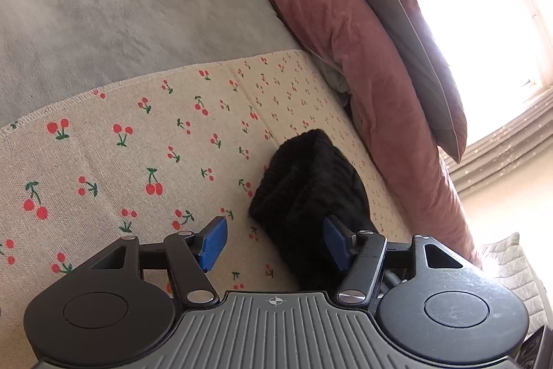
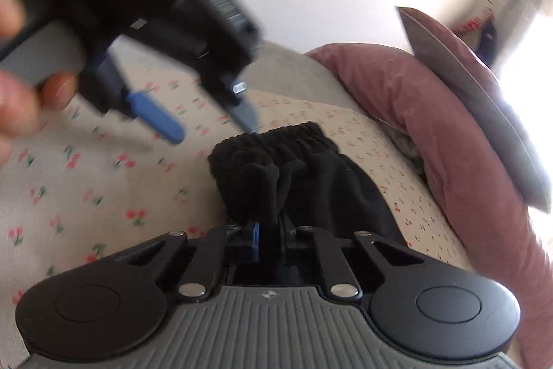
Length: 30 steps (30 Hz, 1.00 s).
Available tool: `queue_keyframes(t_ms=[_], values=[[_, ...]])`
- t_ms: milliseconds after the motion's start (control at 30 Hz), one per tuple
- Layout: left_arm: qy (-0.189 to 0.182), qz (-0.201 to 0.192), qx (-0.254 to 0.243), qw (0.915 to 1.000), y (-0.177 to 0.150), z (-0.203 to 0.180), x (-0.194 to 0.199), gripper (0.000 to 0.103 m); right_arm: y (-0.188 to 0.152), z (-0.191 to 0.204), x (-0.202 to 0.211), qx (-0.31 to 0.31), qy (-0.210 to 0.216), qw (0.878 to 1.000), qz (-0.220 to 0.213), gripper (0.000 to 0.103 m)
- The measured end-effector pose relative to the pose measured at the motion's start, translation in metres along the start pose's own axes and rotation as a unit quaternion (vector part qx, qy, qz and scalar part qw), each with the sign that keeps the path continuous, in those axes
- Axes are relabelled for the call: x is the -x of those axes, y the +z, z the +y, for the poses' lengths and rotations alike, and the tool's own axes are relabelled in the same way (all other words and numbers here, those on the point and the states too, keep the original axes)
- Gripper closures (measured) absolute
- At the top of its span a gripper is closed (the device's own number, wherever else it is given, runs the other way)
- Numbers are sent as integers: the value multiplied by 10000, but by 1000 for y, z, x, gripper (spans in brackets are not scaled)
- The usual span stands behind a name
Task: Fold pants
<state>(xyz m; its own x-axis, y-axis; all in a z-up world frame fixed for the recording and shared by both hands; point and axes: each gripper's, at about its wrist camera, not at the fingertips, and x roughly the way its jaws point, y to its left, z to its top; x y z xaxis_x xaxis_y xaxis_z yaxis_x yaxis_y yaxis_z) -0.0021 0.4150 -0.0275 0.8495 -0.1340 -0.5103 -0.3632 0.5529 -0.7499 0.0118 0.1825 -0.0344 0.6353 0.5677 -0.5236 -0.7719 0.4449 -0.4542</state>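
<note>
A bed fills both views, covered by a grey blanket (image 1: 114, 6) on the far left and, nearer, a cream cloth printed with red cherries (image 1: 138, 161).

In the left wrist view, the left claw (image 1: 274, 242) hovers low over the cherry cloth with its blue pads spread wide and nothing between them. The black pants (image 1: 307, 185), bunched into a compact, partly folded heap, lie on the cherry cloth just ahead; the right-hand pad overlaps their near edge, though whether it touches is unclear.

In the right wrist view, the left claw (image 2: 211, 127) appears again at upper left (blurred by motion), its pads apart above the pants' elastic waistband (image 2: 276, 135). Lower centre, the right claw (image 2: 269, 230) is pressed together, pinching a raised fold of the black pants (image 2: 311, 182), which otherwise rest on the cloth.

To the right lies a long dusty-pink cushion (image 1: 363, 68), with a grey-and-pink pillow (image 1: 408, 33) leaning on it, then a bright curtained window (image 1: 484, 33).
</note>
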Motion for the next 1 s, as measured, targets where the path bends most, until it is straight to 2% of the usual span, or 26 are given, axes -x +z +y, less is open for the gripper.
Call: queue_keyframes(t_ms=[33,100,167,267,333,400,433,467,500,533,567,667,733,800,900,1000], values=[[-42,62,15,10000,-1,-1,-3,42,5,-25,4,-776,-205,9965,-213,103],[-95,156,-24,9998,-3,-5,-9,42,5,-67,16,-1863,-183,9810,-507,103],[-21,239,-168,9996,-6,-10,-18,35,1,-93,22,-2362,-77,9696,-640,103],[147,306,-287,9990,-11,-19,-36,35,0,-89,21,-2046,-237,9770,-544,103],[184,202,-339,9991,-10,-27,-47,35,1,-81,21,-1958,-102,9790,-556,103],[337,35,-504,9982,-10,-34,-57,41,-2,-75,21,-1991,-34,9782,-586,103],[525,-69,-754,9957,-12,-40,-61,69,-2,-74,20,-2039,-4,9772,-590,103],[706,-70,-999,9925,-13,-44,-63,73,-2,-72,19,-2075,5,9766,-570,103],[742,-115,-1004,9921,-13,-44,-60,75,-1,-72,18,-2085,-7,9765,-553,103],[668,-143,-857,9940,-12,-42,-54,82,-1,-74,16,-2120,-34,9757,-550,103],[602,-164,-715,9955,-10,-39,-45,84,-1,-80,12,-2211,-33,9736,-566,103],[474,-242,-594,9968,-12,-34,-11,85,-2,-96,21,-2643,-120,9608,-832,103],[496,-236,-762,9956,-20,-38,2,85,-3,-98,29,-2690,-24,9570,-1088,103],[621,-199,-819,9945,-24,-39,2,85,-4,-86,31,-2446,81,9631,-1115,103],[799,-20,-745,9940,-24,-33,-9,83,-8,-56,19,-1991,492,9752,-838,103],[535,212,-107,9983,-12,-15,-9,78,-15,-32,10,-1654,818,9816,-493,103]])
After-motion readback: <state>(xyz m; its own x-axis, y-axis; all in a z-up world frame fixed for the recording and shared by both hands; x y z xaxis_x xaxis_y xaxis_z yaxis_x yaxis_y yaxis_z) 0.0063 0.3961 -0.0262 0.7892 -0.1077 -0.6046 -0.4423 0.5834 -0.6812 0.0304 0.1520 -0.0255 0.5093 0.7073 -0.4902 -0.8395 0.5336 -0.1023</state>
